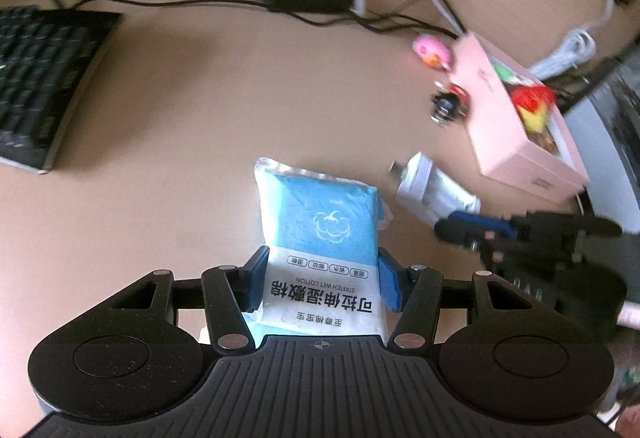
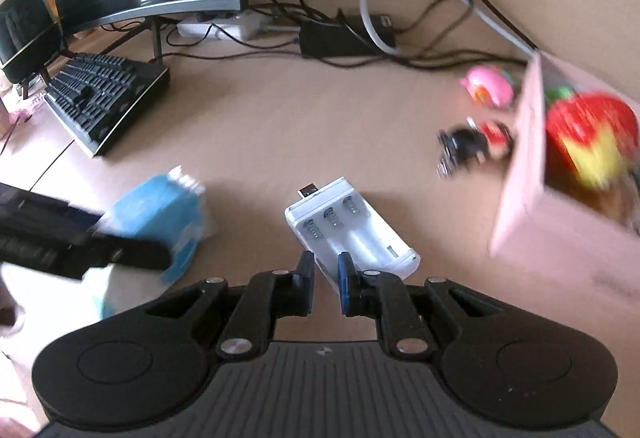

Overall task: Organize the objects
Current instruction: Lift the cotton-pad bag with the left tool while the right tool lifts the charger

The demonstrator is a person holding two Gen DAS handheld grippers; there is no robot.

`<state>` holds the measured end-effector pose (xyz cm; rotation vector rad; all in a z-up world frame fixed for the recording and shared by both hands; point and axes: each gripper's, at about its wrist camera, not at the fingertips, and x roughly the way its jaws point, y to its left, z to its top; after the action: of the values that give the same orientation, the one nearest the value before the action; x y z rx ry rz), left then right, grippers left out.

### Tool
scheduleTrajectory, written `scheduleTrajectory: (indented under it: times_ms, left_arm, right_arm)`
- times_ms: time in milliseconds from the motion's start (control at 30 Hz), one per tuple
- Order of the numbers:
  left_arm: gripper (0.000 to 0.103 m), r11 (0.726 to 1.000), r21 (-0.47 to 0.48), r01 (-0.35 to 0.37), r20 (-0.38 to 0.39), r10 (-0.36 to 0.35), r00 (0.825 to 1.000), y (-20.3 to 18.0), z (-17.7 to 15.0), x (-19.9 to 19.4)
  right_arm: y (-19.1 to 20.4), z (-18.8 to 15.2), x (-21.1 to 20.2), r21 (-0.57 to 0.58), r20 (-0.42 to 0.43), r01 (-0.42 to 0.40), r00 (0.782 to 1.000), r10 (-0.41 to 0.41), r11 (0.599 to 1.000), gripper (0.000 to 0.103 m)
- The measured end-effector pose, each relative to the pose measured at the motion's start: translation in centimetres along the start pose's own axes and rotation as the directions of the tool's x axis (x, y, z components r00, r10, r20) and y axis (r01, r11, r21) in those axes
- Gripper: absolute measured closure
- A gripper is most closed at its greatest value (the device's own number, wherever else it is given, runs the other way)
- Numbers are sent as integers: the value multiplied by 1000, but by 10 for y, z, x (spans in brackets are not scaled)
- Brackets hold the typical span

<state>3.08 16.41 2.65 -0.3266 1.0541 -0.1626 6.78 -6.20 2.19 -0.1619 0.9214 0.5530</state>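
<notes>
Desk (image 1: 200,118) scene: left tongs (image 1: 322,278) clench blue-white cotton pack (image 1: 320,238) (right tongs (image 2: 325,278) parted).

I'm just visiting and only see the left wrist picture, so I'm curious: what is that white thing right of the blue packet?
Observer: In the right wrist view, it's a white battery charger with three empty slots.
Operator: Has the right gripper grabbed it?
Observer: Its fingers straddle the charger's near corner; whether they pinch it, I cannot tell.
Operator: Anything beyond the keyboard?
Observer: A dark round speaker stands left of it.
</notes>
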Motion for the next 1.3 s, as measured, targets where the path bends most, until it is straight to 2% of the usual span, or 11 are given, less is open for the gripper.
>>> scheduleTrajectory:
  times_ms: [300, 433, 500, 600, 667, 733, 900, 1033, 1133, 1267, 1300]
  left_arm:
    - [43, 996, 94, 8, -18, -7, 1000, -33, -4, 12]
    - [43, 995, 98, 16, -18, -14, 1000, -40, -5, 15]
    - [43, 995, 101, 24, -24, -22, 999, -46, -5, 18]
    - [43, 994, 106, 37, -33, -33, 999, -55, -4, 23]
    - [41, 993, 116, 30, -31, -27, 999, -61, -3, 27]
    - [42, 993, 117, 9, -33, -5, 999, -66, -3, 28]
    - [41, 991, 131, -5, -23, 8, 1000, -69, -5, 29]
    - [41, 989, 148, -9, -22, 13, 1000, -70, -6, 29]
    - [41, 990, 140, -11, -22, 14, 1000, -70, -6, 29]
    - [41, 988, 152, -19, -15, 21, 1000, -72, -7, 29]
    - [41, 988, 155, -22, -12, 24, 1000, -73, -8, 29]
  right_arm:
    - [-24, -48, -37, 103, 36, 188, 981, -193, 977, 90]
    - [-25, -62, -48, 140, 17, 197, 979, -201, 970, 89]
    - [-19, -66, -51, 138, 12, 168, 985, -171, 976, 83]
    - [-11, -69, -60, 118, 48, 146, 987, -152, 982, 67]
    - [-6, -71, -70, 72, 112, 189, 974, -196, 979, 33]
    - [-7, -74, -78, 35, 157, 264, 951, -266, 964, 19]
    - [-27, -74, -65, 10, 102, 255, 962, -255, 967, 19]
    - [-38, -70, -54, 100, 67, 175, 981, -182, 979, 19]
    - [-38, -65, -43, 138, 61, 165, 983, -175, 977, 19]
    - [-35, -62, -34, 138, 44, 189, 979, -197, 972, 52]
    - [-34, -62, -35, 134, 42, 196, 978, -203, 971, 55]
